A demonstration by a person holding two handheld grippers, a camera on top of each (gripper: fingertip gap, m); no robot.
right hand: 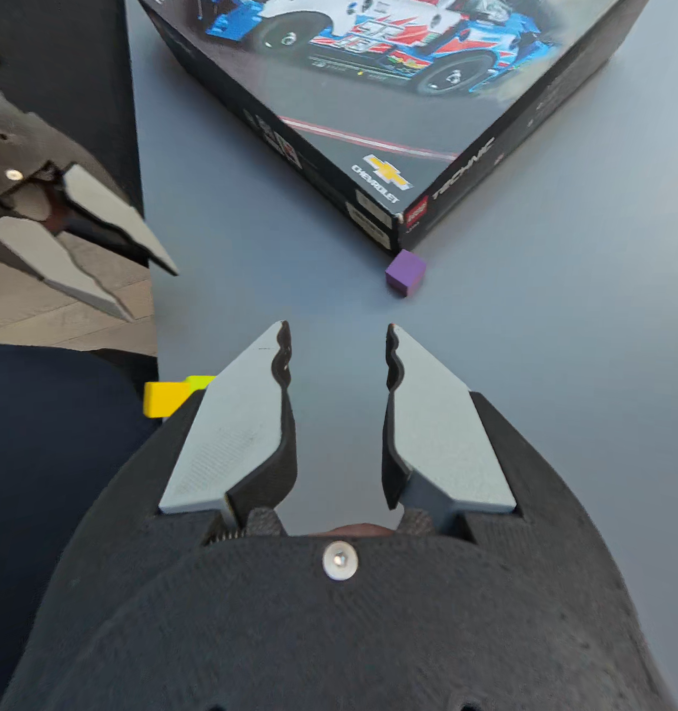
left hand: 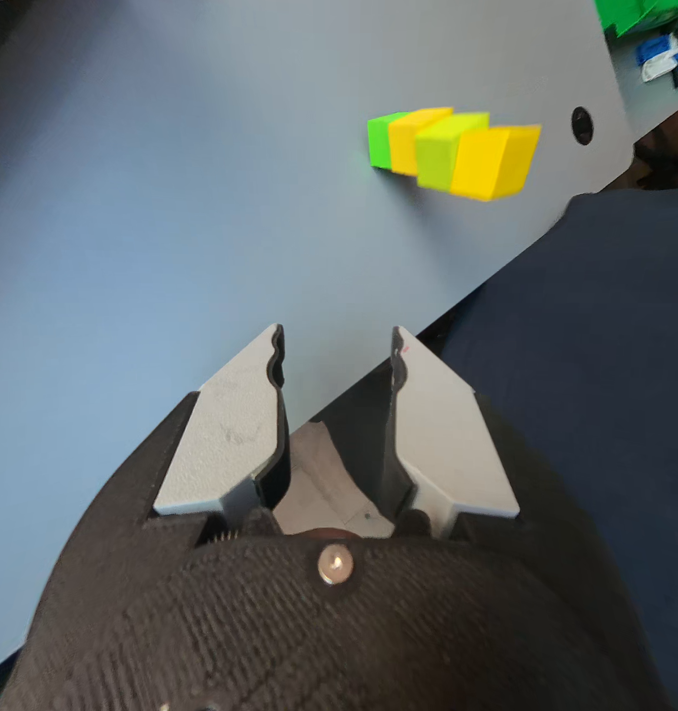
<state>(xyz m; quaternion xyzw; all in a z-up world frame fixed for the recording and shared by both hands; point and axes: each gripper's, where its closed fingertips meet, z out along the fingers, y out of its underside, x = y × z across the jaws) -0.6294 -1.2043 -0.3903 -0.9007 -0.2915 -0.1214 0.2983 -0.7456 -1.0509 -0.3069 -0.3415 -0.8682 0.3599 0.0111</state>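
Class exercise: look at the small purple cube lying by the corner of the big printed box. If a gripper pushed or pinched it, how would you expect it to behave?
The purple cube has flat faces and sharp edges, so it would probably slide on the smooth grey table rather than roll. It looks rigid and small, likely light. Sitting close to the box corner, a push that way might jam it.

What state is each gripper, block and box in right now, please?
left gripper: open, empty, above the table edge.
right gripper: open, empty, above the table.
purple cube: on the table, at the box corner.
row of green and yellow blocks: side by side on the table.
toy-car box: lying flat, closed.
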